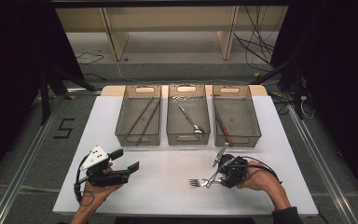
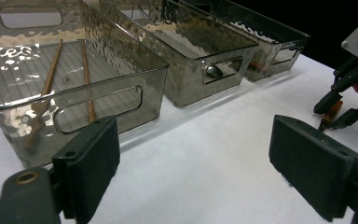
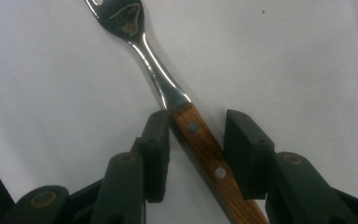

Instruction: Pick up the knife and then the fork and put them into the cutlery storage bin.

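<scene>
Steel and wood: fork on the white counter, near right, straddled by the right claw.

Lying flat, tines toward the left, wooden handle between the right claw's jaws; one jaw touching or nearly touching the handle's edge, the other standing just clear, so narrowed around it but not pressing. Likely light and stiff; polished steel neck slippery, so best taken on the riveted wooden handle, where the flat sides give the pads something to bite. Thin and low on the counter, so easily tipped or skidded if pinched off-centre. Left claw wide, holding nothing, hovering near left, facing three clear bins at the far side: chopsticks left, spoon middle, knife right. No brand or label readable; only a "5" marked on the floor left of the counter.
</scene>
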`<state>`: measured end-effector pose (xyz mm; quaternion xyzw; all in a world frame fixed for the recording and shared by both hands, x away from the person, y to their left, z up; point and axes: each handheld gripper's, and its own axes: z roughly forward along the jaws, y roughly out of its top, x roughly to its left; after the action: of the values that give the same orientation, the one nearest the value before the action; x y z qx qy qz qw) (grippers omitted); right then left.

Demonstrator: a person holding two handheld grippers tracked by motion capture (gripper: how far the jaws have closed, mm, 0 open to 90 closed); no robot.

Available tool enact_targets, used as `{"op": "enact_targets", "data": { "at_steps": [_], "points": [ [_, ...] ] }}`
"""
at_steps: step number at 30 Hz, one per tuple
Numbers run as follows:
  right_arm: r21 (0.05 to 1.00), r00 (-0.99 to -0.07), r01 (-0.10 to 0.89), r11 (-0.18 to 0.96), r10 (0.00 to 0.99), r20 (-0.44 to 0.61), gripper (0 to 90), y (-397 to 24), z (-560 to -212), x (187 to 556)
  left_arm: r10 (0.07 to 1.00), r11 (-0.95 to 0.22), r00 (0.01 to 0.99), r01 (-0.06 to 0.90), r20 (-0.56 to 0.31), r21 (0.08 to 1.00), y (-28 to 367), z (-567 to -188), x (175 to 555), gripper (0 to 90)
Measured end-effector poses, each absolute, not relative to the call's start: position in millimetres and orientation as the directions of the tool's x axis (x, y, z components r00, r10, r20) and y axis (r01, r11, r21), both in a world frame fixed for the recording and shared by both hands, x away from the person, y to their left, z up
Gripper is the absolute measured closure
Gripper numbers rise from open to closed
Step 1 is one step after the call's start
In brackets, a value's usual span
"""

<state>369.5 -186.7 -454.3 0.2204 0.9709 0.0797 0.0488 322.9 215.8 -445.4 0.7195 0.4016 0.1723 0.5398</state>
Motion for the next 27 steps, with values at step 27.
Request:
{"op": "enact_targets", "data": {
  "at_steps": [27],
  "points": [
    [0.152,-0.948,0.296,0.943,0.309,-0.073,77.7,-179.9,-448.1,359.2,0.764,-0.098,0.618,0.393,-0.184,0.914,215.7,-445.7,323.2,15.7]
  ]
}}
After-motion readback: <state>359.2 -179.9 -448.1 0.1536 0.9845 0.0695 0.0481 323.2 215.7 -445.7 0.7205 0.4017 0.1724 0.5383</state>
